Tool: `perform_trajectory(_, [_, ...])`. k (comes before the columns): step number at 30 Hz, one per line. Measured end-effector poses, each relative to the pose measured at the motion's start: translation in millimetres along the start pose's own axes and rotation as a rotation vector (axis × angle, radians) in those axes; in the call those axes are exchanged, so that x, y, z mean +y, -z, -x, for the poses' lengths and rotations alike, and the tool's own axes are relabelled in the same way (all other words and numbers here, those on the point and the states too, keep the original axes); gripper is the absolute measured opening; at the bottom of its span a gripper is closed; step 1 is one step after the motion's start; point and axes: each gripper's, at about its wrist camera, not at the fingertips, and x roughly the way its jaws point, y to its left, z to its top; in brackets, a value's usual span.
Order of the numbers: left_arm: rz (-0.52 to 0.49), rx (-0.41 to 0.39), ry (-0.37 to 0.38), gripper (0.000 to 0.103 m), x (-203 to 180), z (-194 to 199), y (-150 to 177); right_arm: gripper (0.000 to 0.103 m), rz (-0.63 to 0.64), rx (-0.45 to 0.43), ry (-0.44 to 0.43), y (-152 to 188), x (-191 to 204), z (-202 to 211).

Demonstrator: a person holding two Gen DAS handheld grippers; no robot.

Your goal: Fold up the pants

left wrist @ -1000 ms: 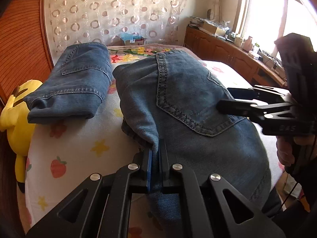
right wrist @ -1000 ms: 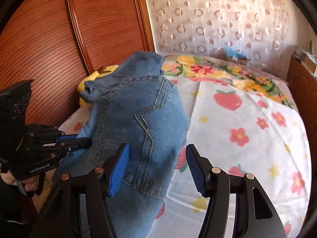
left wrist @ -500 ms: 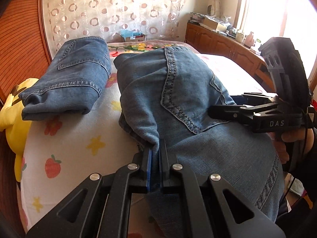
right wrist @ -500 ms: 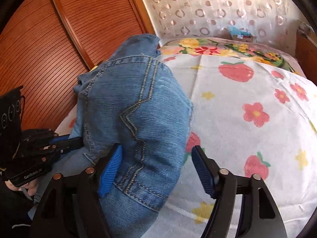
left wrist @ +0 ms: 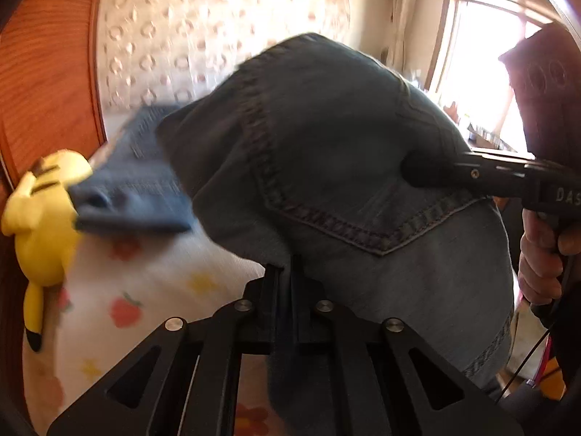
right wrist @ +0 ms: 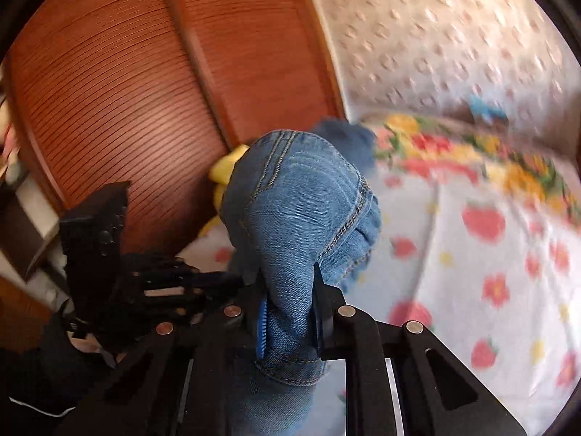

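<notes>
While the jeans [left wrist: 356,167] hung bunched and lifted above the bed [left wrist: 152,290], with a back pocket's stitched seam facing the left camera, you had them caught at two places along their near edge. Your left gripper [left wrist: 287,290] was pressed together on a thin fold of denim at the lower edge. Your right gripper [right wrist: 288,312] had just been closing, and its blue pads [right wrist: 261,321] squeezed a thick roll of the jeans between them, so the cloth bulged up above the jaws. From the left view, your right hand [left wrist: 541,254] held that gripper's handle at the far side of the garment. A second pair of jeans [left wrist: 134,178], already folded, lay on the flowered sheet beyond, just beside a yellow plush toy [left wrist: 40,218] at the bed's edge against the wooden headboard [right wrist: 120,91].
</notes>
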Motion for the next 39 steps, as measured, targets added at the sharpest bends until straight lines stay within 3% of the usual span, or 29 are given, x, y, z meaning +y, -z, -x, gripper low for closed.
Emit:
perform_trajectory(3, [0.021, -0.079, -0.008, 0.006, 12.6, 25.4, -19.7, 0.018, 0.105, -0.033, 0.007, -41.9, 24.5, 7.0])
perform_trajectory(7, [0.053, -0.166, -0.054, 0.006, 44.5, 50.3, -53.3, 0.018, 0.150, -0.069, -0.003, -89.6, 32.1, -6.0])
perform_trajectory(16, [0.112, -0.225, -0.197, 0.006, 127.7, 60.1, -115.3, 0.018, 0.142, -0.111, -0.131, -164.6, 23.0, -86.1])
perform_trajectory(19, [0.130, -0.250, -0.226, 0.006, 148.7, 59.5, -135.4, 0.018, 0.115, -0.160, -0.183, -184.0, 6.7, -109.4])
perform_trajectory(22, [0.097, -0.244, -0.280, 0.006, 162.8, 42.3, -163.1, 0.018, 0.020, -0.208, -0.210, -186.4, -39.8, -144.4])
perform_trajectory(25, [0.075, -0.168, -0.319, 0.006, 179.8, -1.8, -178.9, 0.023, -0.035, -0.222, -0.117, -167.1, -86.9, -193.7])
perform_trajectory(29, [0.052, -0.017, -0.298, 0.006, 179.8, -76.0, -164.7, 0.026, -0.127, 0.013, 0.105, -116.3, -149.6, -273.3])
perform_trajectory(32, [0.012, 0.039, -0.250, 0.006, 163.7, -103.7, -145.4, 0.036, -0.110, -0.017, 0.142, -104.1, -170.1, -265.6])
perform_trajectory(34, [-0.012, 0.063, -0.227, 0.006, 153.4, -111.9, -133.6, 0.050, -0.100, 0.010, 0.146, -104.9, -178.2, -257.7])
perform_trajectory(39, [-0.004, 0.079, -0.223, 0.006, 148.3, -112.0, -123.1, 0.053, -0.028, -0.043, 0.214, -125.0, -170.3, -226.8])
